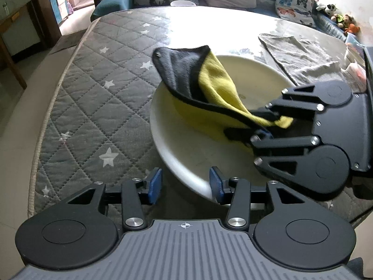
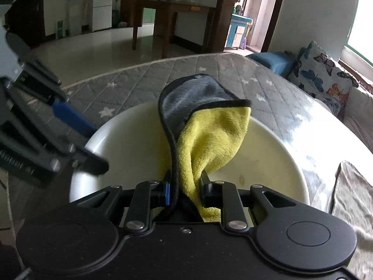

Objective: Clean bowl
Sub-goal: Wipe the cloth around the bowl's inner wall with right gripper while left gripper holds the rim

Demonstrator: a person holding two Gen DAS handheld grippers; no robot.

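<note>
Fig.: cream bowl on a quilted grey mattress w/ star print; a folded grey towel lies on the mattress beyond it.

Right claw is clamped on a bunched corner of a yellow/grey cloth; the rest of the cloth fans forward over the bowl interior, its grey face lifted near the far rim. Seen from the left wrist view, the same claw comes in from the right, low over the basin.

Left claw stands wide apart, holding nothing. Its right blue pad sits at the near rim, prob. just outside or touching; can't tell which. Left pad is off the bowl, over the mattress.

Step in hand (judged): wiping the inside while the other claw is placed to steady the rim. To do it well: pinch the rim before sweeping, since a shallow bowl on soft quilting will likely slide or tip; keep the cloth pressed flat, not dangling; work round the wall, then the centre, incl. the small brownish mark near the right claw.

Orientation: bowl sits upright, mouth up, approx. level. It is round, so no long axis of its own. Cloth's long axis runs from the right claw toward the far-left rim.
</note>
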